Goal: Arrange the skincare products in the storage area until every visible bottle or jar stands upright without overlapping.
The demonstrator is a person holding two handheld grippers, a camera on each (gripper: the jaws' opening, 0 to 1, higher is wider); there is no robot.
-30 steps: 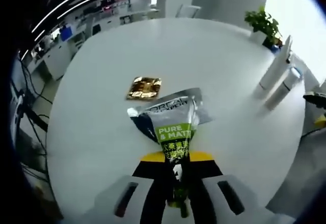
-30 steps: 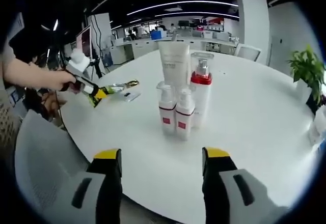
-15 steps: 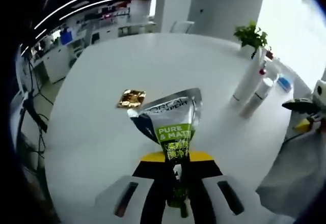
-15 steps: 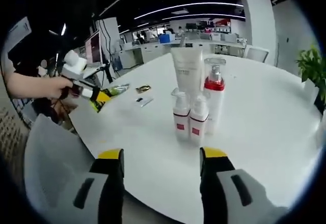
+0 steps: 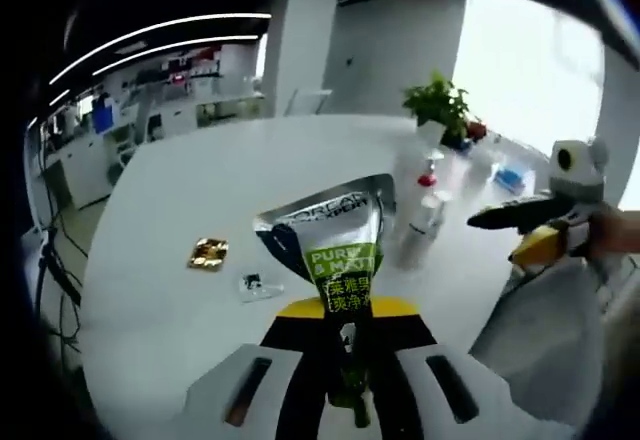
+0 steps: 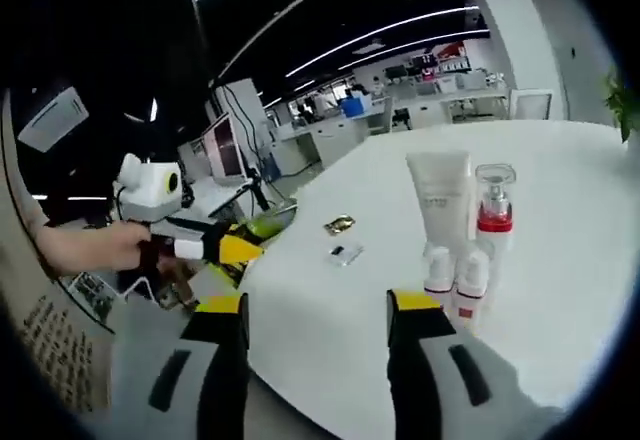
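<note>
sticking up from between your left gripper's (image 5: 345, 360) jaws is the silver and green tube (image 5: 335, 250). the jaws are pressed tight on its lower end, and its flat crimped top points away from you, over the white table (image 5: 200, 180). the tube is up in the air, not on the table.

in the right gripper view you can see that same left gripper (image 6: 215, 248) far off to the side, with a hand (image 6: 95, 245) around it and a bit of green tube (image 6: 262, 224) poking out past its yellow tips. it is at the table's edge, well apart from the other bottles.

those bottles stand together on the table: a tall white tube (image 6: 440, 208), a pump bottle with a red collar (image 6: 493, 222), and two small white bottles with red labels (image 6: 452, 285) just in front of them. all stand upright and close together.

between the left gripper and that group lie a small gold packet (image 6: 339, 224) and a small flat sachet (image 6: 346, 253), near each other.

your right gripper (image 6: 318, 310) hangs over the near edge of the table with its jaws spread wide and nothing between them. in the left gripper view it (image 5: 535, 230) shows at the side, near the bottles (image 5: 420, 225), with a potted plant (image 5: 440, 110) far behind.
</note>
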